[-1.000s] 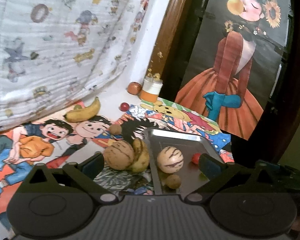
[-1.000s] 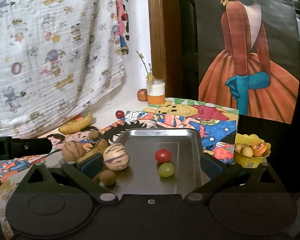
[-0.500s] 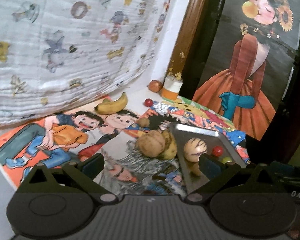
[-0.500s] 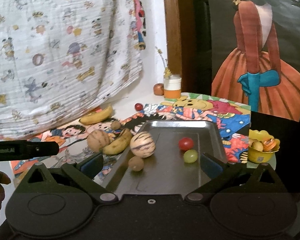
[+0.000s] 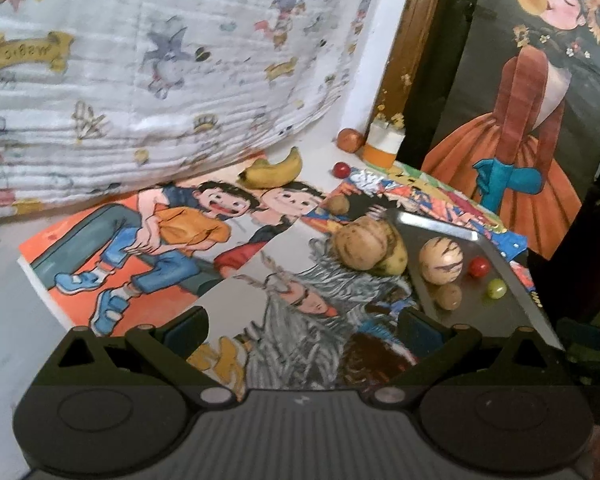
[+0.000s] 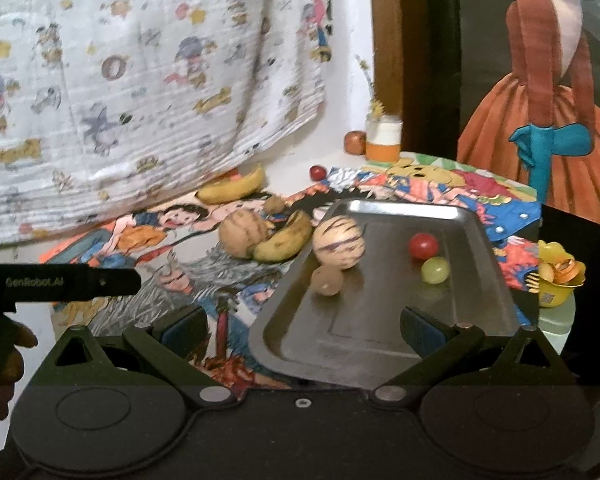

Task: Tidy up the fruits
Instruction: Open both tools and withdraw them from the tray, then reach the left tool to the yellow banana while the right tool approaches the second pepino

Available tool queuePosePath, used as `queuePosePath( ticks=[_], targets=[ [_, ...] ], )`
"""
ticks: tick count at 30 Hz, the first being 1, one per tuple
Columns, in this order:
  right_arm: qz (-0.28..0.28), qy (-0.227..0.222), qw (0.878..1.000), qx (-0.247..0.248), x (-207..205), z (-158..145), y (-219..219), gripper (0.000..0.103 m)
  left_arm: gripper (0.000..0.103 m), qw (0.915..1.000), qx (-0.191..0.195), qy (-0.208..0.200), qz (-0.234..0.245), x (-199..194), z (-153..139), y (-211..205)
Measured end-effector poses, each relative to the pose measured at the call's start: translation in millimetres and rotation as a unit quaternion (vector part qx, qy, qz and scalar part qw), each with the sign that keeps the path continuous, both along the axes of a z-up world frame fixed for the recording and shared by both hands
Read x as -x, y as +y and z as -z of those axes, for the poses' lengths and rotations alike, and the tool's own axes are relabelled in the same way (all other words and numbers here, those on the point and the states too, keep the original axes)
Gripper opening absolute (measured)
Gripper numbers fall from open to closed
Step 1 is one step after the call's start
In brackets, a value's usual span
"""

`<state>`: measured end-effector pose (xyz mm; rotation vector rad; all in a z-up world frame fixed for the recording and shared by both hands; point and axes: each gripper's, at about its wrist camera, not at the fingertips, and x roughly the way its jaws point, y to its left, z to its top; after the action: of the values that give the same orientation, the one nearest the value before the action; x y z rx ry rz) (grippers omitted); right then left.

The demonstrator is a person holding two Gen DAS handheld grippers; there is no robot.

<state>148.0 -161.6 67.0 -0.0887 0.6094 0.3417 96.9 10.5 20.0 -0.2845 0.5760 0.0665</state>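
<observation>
A metal tray (image 6: 476, 320) (image 5: 512, 292) holds a striped cream melon (image 6: 339, 242) (image 5: 441, 261), a small tan fruit (image 6: 326, 281) (image 5: 449, 296), a red cherry tomato (image 6: 423, 245) (image 5: 479, 267) and a green grape (image 6: 435, 271) (image 5: 497, 289). Left of the tray lie a brown round fruit (image 6: 242, 233) (image 5: 360, 243) and a spotted banana (image 6: 286, 237) (image 5: 396, 254). Further back sit a yellow banana (image 6: 233, 188) (image 5: 274, 170), a small brown fruit (image 6: 275, 203) (image 5: 337, 204), a red cherry (image 6: 318, 172) (image 5: 341, 169) and an apple (image 6: 355, 142) (image 5: 349, 140). My left gripper (image 5: 306, 328) and right gripper (image 6: 304, 326) are open and empty.
Cartoon posters (image 5: 172, 240) cover the table. An orange and white jar (image 6: 384, 142) stands in the back corner by a wooden frame. A yellow bowl (image 6: 556, 280) with small items sits right of the tray. A printed cloth (image 6: 140, 80) hangs on the left. A person's hand holds the left gripper's body (image 6: 60, 282).
Both grippers have pulled back and shifted left; the tray and fruits now sit further right and further away. No fruit has moved.
</observation>
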Motion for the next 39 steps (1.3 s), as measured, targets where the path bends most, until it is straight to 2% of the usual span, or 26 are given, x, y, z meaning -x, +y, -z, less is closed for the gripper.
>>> queuePosePath(
  ticks=[11, 16, 21, 25, 29, 34, 39],
  targets=[
    [-0.042, 0.024, 0.998, 0.029, -6, 14, 27, 0.102, 0.103, 0.9993, 0.002, 0.024, -0.028, -2, 9, 21],
    [-0.068, 0.020, 0.996, 0.049, -11, 10, 41, 0.102, 0.103, 0.9991, -0.006, 0.031, -0.029, -10, 8, 30],
    [-0.101, -0.007, 0.992, 0.077, -22, 0, 56, 0.102, 0.103, 0.9989, -0.038, 0.027, -0.010, -27, -3, 38],
    [-0.121, -0.021, 0.988, 0.098, -39, -6, 65, 0.102, 0.103, 0.9975, -0.070, 0.005, 0.012, -48, -15, 41],
    [-0.146, -0.023, 0.983, 0.108, -56, -9, 71, 0.102, 0.103, 0.9960, -0.084, -0.020, 0.022, -72, -26, 41],
    [-0.177, -0.022, 0.976, 0.125, -77, -1, 80, 0.102, 0.102, 0.9884, -0.135, -0.034, 0.061, -109, -34, 32],
    [-0.201, -0.023, 0.970, 0.136, -98, 11, 86, 0.102, 0.102, 0.9837, -0.152, -0.034, 0.090, -147, -31, 31]
  ],
)
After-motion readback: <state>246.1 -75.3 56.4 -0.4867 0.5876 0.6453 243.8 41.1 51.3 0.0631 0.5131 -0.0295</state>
